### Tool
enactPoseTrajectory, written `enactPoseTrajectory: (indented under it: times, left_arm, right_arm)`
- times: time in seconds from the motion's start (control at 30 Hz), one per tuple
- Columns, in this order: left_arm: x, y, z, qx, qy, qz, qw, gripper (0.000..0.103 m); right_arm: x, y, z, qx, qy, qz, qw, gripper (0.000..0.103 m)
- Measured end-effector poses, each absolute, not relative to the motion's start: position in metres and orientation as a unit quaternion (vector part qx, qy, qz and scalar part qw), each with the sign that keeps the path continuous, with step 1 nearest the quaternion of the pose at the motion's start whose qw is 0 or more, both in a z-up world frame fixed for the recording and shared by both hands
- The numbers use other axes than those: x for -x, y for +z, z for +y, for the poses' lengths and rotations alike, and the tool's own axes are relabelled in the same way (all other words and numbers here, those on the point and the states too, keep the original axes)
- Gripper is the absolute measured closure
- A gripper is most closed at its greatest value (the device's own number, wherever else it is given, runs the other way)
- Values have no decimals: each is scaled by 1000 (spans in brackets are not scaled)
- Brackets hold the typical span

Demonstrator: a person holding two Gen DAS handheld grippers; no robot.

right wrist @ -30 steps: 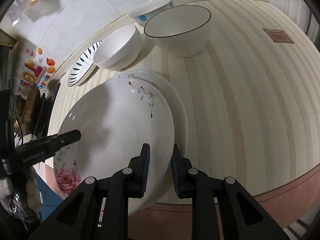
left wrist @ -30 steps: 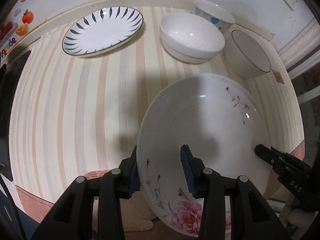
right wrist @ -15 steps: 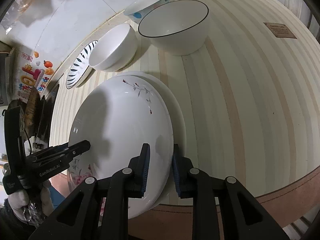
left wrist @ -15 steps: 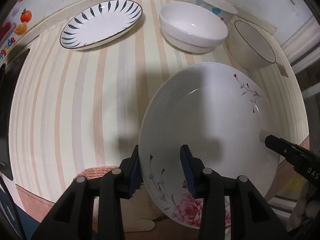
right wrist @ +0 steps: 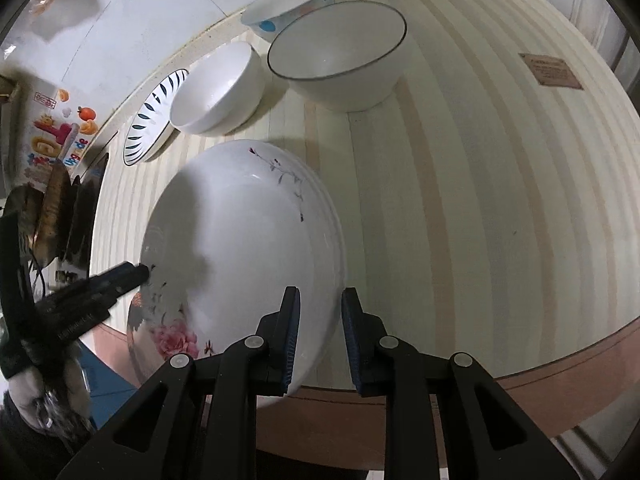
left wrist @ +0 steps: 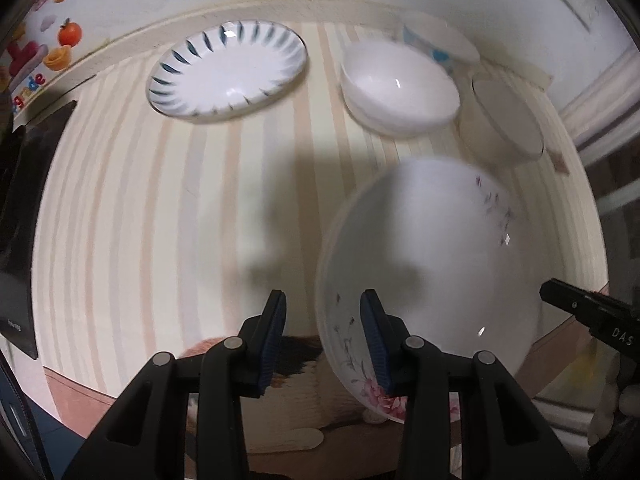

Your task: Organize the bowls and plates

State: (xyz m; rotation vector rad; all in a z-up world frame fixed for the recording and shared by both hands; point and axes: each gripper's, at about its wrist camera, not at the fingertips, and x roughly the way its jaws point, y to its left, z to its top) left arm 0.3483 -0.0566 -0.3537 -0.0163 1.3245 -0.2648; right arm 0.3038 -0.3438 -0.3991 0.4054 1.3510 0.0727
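Note:
A large white plate with pink flowers point(left wrist: 432, 276) lies at the table's front edge, on another white plate whose rim shows beneath it point(right wrist: 340, 240). My left gripper point(left wrist: 323, 338) is open, its jaws astride the plate's left rim, not touching. My right gripper point(right wrist: 320, 336) is open, its jaws astride the right rim of the flowered plate point(right wrist: 240, 248). A blue-leaf plate point(left wrist: 228, 72), a white bowl point(left wrist: 400, 88), a dark-rimmed bowl point(right wrist: 340, 56) and a blue-dotted bowl point(right wrist: 286, 4) stand at the back.
The striped table point(right wrist: 480, 200) ends at a brown front edge. A wall with fruit stickers point(left wrist: 36, 64) runs behind it. A dark object point(left wrist: 24, 184) sits at the left edge. A brown label point(right wrist: 554, 70) lies on the table at the right.
Both grippers have opened wider and let go of the flowered plate's rim, which now rests lower on the plate beneath. The left view has swung left.

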Motion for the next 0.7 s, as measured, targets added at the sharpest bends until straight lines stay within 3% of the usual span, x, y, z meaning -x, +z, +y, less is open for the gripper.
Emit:
enactPoseTrajectory:
  times: [0.2, 0.27, 0.33, 0.4, 0.7]
  left_arm:
    - [-396, -310, -11, 67, -98, 586, 801, 67]
    - [-424, -306, 11, 86, -76, 584, 804, 66]
    - [-454, -310, 33, 104, -49, 584, 803, 66]
    - [-478, -320, 53, 121, -27, 592, 797, 66]
    - [-562, -401, 82, 165, -2, 647, 745, 67]
  right_arm:
    - [-355, -337, -336, -204, 61, 584, 783, 74]
    - [-387, -319, -319, -208, 92, 568, 791, 61]
    - [-432, -307, -291, -206, 134, 557, 793, 55]
    - [-469, -304, -265, -189, 159, 557, 793, 54]
    - [-626, -402, -182, -112, 135, 662, 729, 55]
